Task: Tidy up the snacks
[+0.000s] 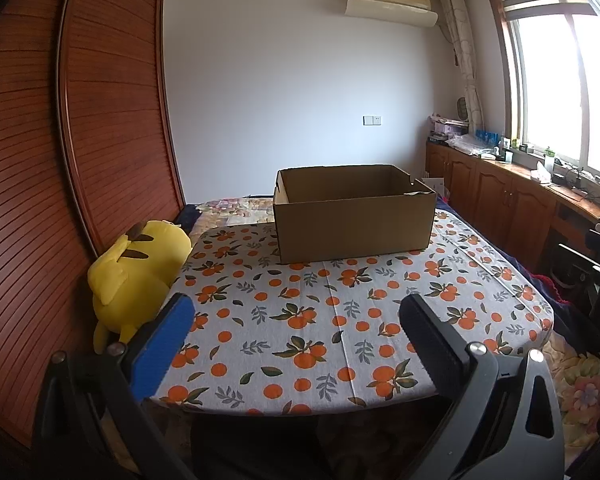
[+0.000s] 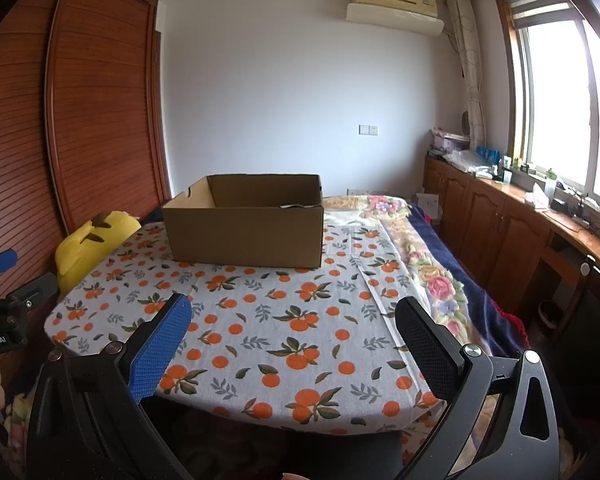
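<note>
Cardboard box floor largely hidden.

Both cameras sit low at the near edge of the table, each looking forward between its own two fingers toward the far white wall. The left wrist view stands further left, with the cardboard box right of centre; the right wrist view has it left of centre. Both share the table, box and window.
</note>
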The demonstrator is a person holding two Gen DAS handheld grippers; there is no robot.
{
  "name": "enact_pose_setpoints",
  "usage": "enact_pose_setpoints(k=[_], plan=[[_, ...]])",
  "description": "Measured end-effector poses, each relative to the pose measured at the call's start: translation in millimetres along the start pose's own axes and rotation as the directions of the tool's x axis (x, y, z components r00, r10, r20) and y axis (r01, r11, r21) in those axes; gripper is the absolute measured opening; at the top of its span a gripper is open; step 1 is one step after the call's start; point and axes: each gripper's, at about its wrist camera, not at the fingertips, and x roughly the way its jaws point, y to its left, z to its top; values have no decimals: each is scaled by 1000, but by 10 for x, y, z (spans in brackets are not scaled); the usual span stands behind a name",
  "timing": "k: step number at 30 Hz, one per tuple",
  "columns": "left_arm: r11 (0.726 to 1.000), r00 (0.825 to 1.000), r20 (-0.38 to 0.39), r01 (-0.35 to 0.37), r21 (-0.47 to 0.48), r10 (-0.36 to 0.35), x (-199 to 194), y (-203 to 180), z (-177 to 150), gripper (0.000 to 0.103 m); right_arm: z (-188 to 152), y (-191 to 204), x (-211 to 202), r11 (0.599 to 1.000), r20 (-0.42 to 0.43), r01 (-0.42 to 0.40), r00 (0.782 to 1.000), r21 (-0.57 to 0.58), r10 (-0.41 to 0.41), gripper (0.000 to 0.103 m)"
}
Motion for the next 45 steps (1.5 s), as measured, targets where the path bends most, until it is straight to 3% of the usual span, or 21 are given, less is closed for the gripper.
enact_pose_setpoints(k=[45], plan=[[1000,1000,28,-12,7,11,-69,-33,38,103,16,18,-28,1000,5,5,1000,-3,-5,103]])
